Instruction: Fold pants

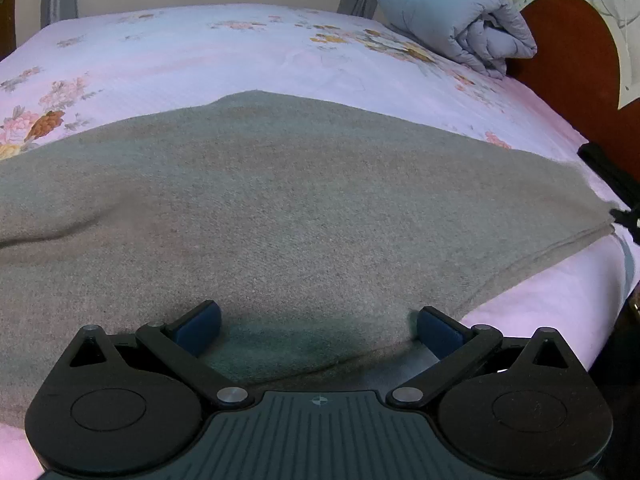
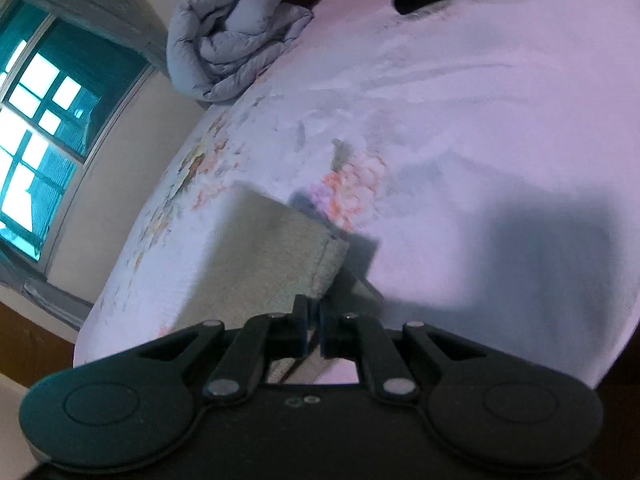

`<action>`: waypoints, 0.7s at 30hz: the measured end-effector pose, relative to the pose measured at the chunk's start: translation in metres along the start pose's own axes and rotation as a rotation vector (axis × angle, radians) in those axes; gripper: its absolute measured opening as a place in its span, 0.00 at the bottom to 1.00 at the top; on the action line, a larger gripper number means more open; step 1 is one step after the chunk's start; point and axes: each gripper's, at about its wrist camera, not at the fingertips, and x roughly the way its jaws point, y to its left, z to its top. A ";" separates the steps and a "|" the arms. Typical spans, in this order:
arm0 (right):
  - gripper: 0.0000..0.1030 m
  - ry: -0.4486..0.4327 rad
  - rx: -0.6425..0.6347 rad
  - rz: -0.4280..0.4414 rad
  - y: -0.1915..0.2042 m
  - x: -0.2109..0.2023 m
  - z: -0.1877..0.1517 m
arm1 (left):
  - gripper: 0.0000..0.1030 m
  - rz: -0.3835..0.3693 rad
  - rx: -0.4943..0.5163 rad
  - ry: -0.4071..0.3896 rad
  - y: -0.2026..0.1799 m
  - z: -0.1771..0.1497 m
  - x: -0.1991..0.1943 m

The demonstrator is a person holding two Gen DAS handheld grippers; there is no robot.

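left gripper (image 1: pixel 318 326) sits low over the pants (image 1: pixel 280 208), blue pads (image 1: pixel 198 326) spread wide, nothing between them, cloth just beneath. the pants lie broad and mostly flat across the bed (image 1: pixel 180 52), grey knit on pink floral sheet, one soft ridge running off to the left side of that view. hem edge shows at the right, near the bed's side.

over to the right gripper (image 2: pixel 314 320): jaws pinched nearly together, and a hemmed corner of the pants (image 2: pixel 276 252) runs right down into them. looks like it has the fabric nipped, though the very contact is hidden behind the fingers. that corner seems lifted a touch, throwing a dark shadow on the sheet, and this view is tilted and blurred.

how far along? judging by the wide spread of grey, early. i can't make out a finished fold; whether the legs are already laid one on the other is not clear from here. the lengthwise folds look to be all ahead, and the left has yet to take an edge.

rolled quilt (image 1: pixel 460 28) sits by the headboard (image 1: pixel 568 60), well apart from the work.
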 end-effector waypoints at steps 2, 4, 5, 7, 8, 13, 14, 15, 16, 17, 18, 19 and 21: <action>0.00 0.015 -0.033 -0.017 0.005 -0.001 0.002 | 1.00 0.001 0.000 -0.003 0.000 0.000 0.000; 0.00 0.030 -0.042 -0.028 0.007 -0.004 0.002 | 1.00 0.004 0.000 -0.008 0.000 -0.001 0.000; 0.00 0.036 -0.044 -0.032 0.007 -0.003 0.002 | 1.00 0.004 0.000 -0.009 -0.001 -0.001 0.000; 0.00 0.026 -0.017 -0.011 0.004 -0.016 -0.002 | 1.00 -0.002 -0.001 -0.007 -0.001 -0.001 -0.001; 0.00 0.006 -0.024 0.021 0.007 -0.023 -0.002 | 1.00 -0.004 -0.002 -0.006 -0.001 -0.001 -0.001; 0.00 0.112 -0.001 -0.069 -0.010 0.007 0.001 | 1.00 -0.017 0.002 -0.008 0.002 0.000 -0.002; 0.04 0.106 0.015 -0.051 -0.013 0.007 0.001 | 1.00 -0.017 0.005 -0.015 0.002 -0.001 -0.003; 0.08 0.082 0.033 -0.028 -0.013 0.000 0.001 | 1.00 -0.012 0.013 -0.023 0.002 -0.003 -0.004; 0.17 0.045 0.044 -0.017 -0.013 -0.009 0.000 | 1.00 -0.005 0.025 -0.034 0.000 -0.005 -0.006; 0.18 0.002 0.052 -0.006 -0.013 -0.020 -0.001 | 1.00 -0.002 0.031 -0.043 -0.001 -0.006 -0.009; 0.18 -0.028 0.068 0.015 -0.015 -0.030 -0.004 | 1.00 -0.003 0.028 -0.054 -0.001 -0.007 -0.014; 0.18 -0.051 0.101 0.026 -0.021 -0.038 -0.007 | 1.00 -0.002 0.015 -0.072 0.001 -0.009 -0.020; 0.14 -0.063 0.161 0.030 -0.034 -0.045 -0.014 | 1.00 0.012 -0.021 -0.115 0.012 -0.013 -0.034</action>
